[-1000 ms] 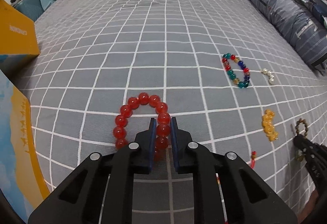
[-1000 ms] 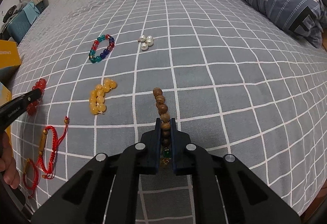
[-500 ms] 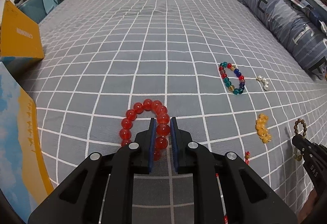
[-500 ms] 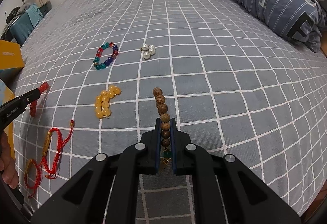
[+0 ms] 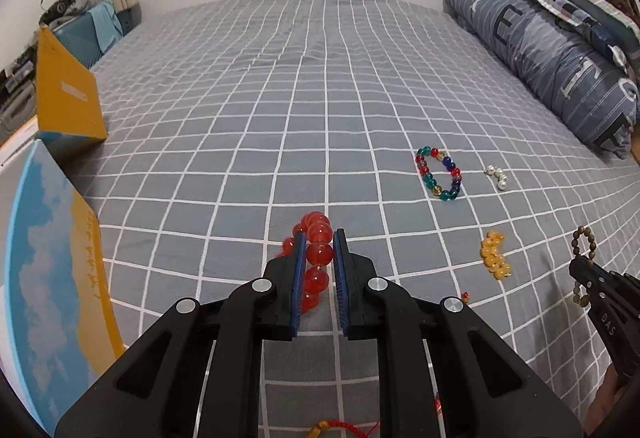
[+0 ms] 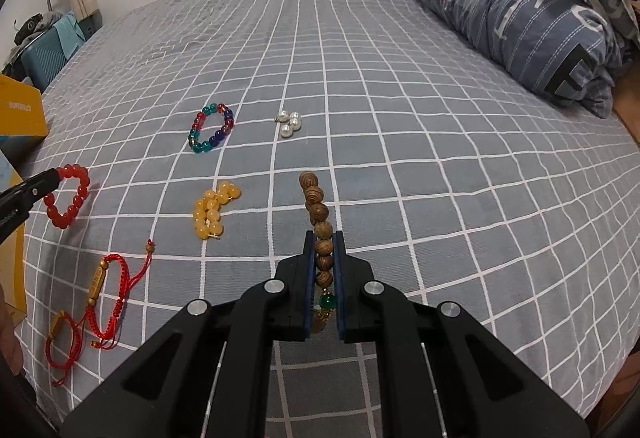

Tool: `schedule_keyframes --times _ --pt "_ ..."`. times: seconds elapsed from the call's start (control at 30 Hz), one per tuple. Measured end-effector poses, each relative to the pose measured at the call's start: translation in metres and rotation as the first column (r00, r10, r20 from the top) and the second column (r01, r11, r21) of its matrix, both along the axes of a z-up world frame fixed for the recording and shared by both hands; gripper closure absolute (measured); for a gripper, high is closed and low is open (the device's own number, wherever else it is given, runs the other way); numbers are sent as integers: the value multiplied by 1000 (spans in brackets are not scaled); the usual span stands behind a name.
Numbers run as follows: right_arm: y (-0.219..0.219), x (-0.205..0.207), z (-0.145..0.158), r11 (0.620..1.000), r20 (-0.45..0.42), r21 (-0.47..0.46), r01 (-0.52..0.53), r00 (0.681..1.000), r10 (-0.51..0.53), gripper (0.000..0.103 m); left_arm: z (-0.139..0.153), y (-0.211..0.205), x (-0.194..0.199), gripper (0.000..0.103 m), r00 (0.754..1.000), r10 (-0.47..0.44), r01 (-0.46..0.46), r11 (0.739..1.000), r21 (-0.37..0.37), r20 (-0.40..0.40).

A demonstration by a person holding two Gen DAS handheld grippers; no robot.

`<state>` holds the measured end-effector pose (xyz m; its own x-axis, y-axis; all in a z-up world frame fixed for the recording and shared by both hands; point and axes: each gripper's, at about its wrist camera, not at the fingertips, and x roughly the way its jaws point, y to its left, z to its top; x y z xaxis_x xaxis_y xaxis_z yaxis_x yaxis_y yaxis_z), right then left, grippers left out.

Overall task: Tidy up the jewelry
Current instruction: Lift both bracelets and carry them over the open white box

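Observation:
My left gripper (image 5: 317, 238) is shut on a red bead bracelet (image 5: 318, 253) and holds it off the grey checked bedspread (image 5: 280, 110); the bracelet also shows hanging at the left of the right wrist view (image 6: 70, 198). My right gripper (image 6: 323, 238) is shut on a brown wooden bead bracelet (image 6: 318, 214) with a green bead, lifted above the bed; it shows at the right of the left wrist view (image 5: 584, 242). On the bed lie a multicoloured bead bracelet (image 6: 211, 128), white pearls (image 6: 289, 121), a yellow bead bracelet (image 6: 212, 210) and red cord bracelets (image 6: 96, 298).
A yellow and blue box (image 5: 66, 98) and a blue and yellow board (image 5: 52, 278) stand at the bed's left edge. A rolled striped duvet (image 6: 520, 14) lies along the right side. A teal case (image 5: 92, 38) stands beyond the far left corner.
Both grippers have risen and lifted their bracelets off the bedspread. The red bracelet now hangs folded from the left gripper instead of lying as a ring.

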<state>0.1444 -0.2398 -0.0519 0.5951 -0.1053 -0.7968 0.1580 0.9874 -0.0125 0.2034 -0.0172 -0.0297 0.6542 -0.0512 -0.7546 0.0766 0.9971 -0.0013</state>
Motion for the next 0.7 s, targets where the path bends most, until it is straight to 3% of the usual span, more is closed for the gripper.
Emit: schedule_keyframes --times 0.7 --pt "10 -36 45 999 91 -32 17 996 -14 96 55 8 -50 90 997 -7 8 1000 -23 83"
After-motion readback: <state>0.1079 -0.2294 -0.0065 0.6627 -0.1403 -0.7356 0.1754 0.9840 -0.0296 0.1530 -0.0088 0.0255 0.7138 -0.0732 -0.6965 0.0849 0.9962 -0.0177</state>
